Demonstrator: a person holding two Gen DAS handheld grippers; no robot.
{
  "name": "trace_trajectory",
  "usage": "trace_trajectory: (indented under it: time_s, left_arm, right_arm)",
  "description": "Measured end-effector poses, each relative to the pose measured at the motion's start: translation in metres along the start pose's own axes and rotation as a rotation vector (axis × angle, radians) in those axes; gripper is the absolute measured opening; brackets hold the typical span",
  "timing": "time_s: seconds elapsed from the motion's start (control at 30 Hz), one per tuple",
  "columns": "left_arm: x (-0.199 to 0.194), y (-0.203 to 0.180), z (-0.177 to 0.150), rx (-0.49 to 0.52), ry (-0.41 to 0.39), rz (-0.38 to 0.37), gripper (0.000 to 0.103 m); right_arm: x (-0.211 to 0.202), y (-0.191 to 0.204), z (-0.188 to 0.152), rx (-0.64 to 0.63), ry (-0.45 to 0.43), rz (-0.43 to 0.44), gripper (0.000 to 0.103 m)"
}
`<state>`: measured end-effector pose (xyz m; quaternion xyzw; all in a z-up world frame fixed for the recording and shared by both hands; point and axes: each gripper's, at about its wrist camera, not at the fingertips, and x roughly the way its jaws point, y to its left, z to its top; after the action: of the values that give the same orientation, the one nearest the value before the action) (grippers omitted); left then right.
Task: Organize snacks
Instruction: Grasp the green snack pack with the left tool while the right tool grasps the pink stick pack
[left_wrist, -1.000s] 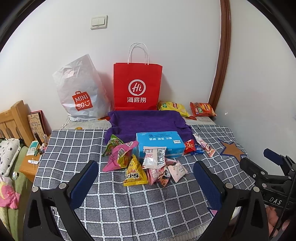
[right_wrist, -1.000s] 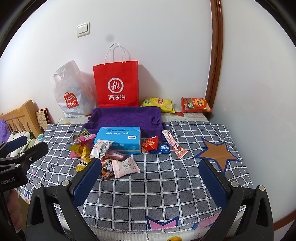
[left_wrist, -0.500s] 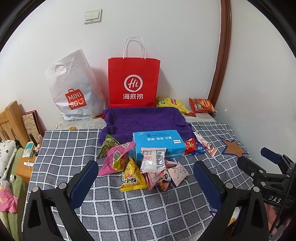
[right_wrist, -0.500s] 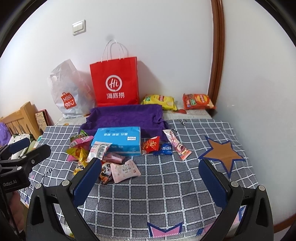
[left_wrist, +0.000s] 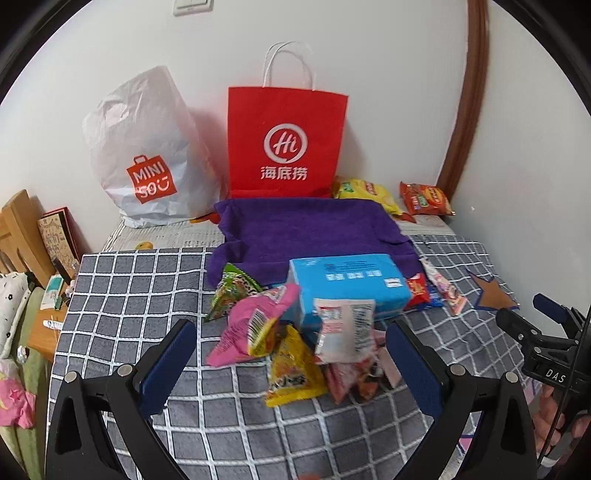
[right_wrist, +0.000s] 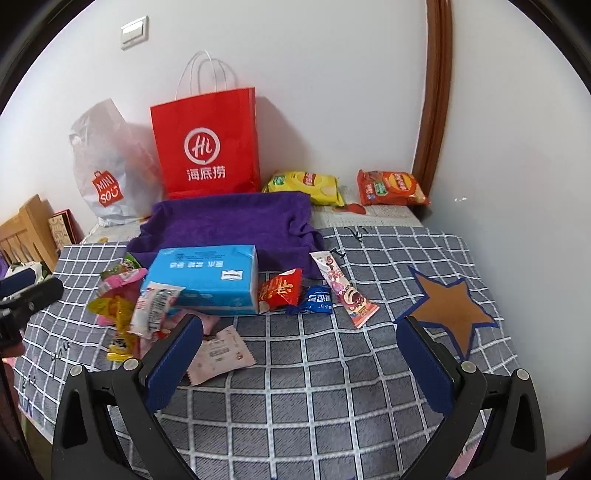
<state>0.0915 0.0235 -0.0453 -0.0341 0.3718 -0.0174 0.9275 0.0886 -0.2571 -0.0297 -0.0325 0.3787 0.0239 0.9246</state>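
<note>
Several small snack packets lie on a grey checked cloth around a blue box (left_wrist: 347, 282) (right_wrist: 207, 277). A pink packet (left_wrist: 251, 328), a yellow one (left_wrist: 293, 369) and a white one (left_wrist: 341, 328) sit just ahead of my left gripper (left_wrist: 291, 354), which is open and empty above the cloth. My right gripper (right_wrist: 299, 350) is open too, with a pale pink packet (right_wrist: 219, 354) by its left finger. A red packet (right_wrist: 280, 290), a blue packet (right_wrist: 316, 300) and a long pink stick pack (right_wrist: 343, 290) lie to the right of the box.
A purple towel (left_wrist: 310, 229) lies behind the box. A red paper bag (left_wrist: 284, 144) and a white plastic bag (left_wrist: 147, 155) stand against the wall. Yellow (right_wrist: 304, 186) and orange (right_wrist: 391, 188) chip bags lie at the back right. A wooden headboard (left_wrist: 18, 229) is at the left.
Both grippers have moved forward toward the snack pile, so the packets and the box look larger and nearer. Both stay open; nothing on the cloth has shifted.
</note>
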Motion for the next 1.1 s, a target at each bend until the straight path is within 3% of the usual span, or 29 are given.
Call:
trace_trajectory:
  time_s: [0.37,0.67,1.0,1.07,1.1]
  left_arm:
    - [0.052,0.045,0.012,-0.059,0.056,0.028,0.103]
    - [0.082,0.089,0.012,-0.136,0.106,0.079,0.103]
    - [0.106,0.109,0.008,-0.179,0.146,0.115,0.103]
    - [0.109,0.111,0.007,-0.19,0.149,0.112,0.103]
    - [0.109,0.112,0.007,-0.194,0.15,0.108,0.103]
  right_arm:
    - [0.062,-0.025,0.007,-0.022,0.037,-0.039,0.102]
    - [0.107,-0.067,0.009,0.086,0.088,-0.04,0.102]
    - [0.172,-0.067,0.016,0.051,0.162,0.01,0.072]
    - [0.187,-0.068,0.014,0.064,0.182,0.018,0.064]
    - [0.194,-0.07,0.013,0.076,0.197,0.025,0.055]
